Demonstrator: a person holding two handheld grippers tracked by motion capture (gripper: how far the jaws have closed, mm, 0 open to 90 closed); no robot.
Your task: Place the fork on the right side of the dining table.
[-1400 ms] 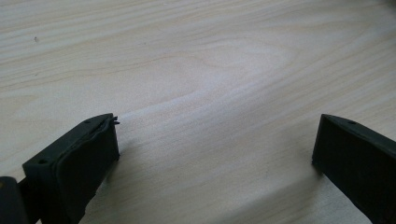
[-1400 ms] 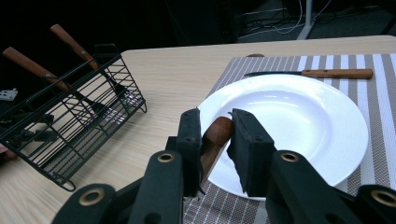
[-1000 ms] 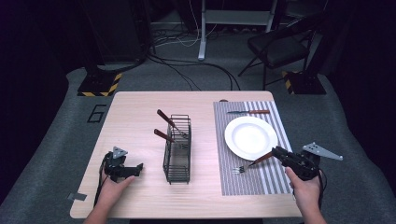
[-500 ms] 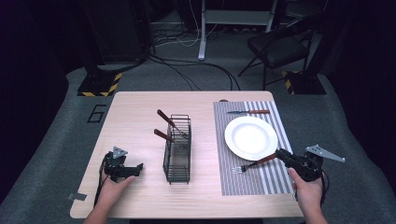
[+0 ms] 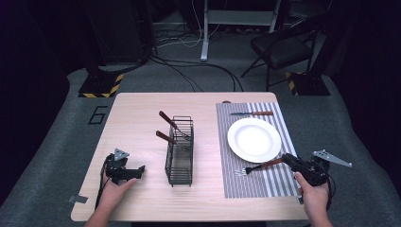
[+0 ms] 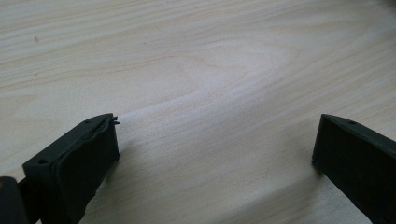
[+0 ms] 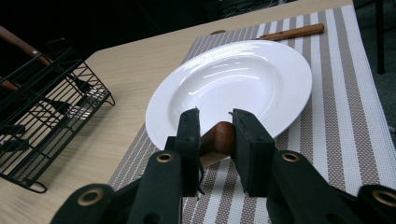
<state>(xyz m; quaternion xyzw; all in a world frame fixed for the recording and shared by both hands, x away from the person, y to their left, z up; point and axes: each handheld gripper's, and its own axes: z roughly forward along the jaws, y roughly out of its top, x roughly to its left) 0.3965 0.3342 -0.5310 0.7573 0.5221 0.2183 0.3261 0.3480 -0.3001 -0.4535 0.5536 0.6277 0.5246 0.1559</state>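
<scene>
- Where the wooden table [image 5: 142,118] carries a striped placemat [image 5: 279,182], a wire caddy [image 5: 179,151] stands at centre.
- White plate [image 5: 254,140] sits on the placemat.
- Left gripper [image 5: 135,171] rests near the table's front, jaws released, nothing between.
- Right gripper [image 7: 215,135] is clenched on the fork [image 5: 257,167] handle; the fork lies just before the plate.

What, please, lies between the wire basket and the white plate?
In the high view, bare tabletop and the striped placemat's edge separate the wire basket and the white plate.
</scene>
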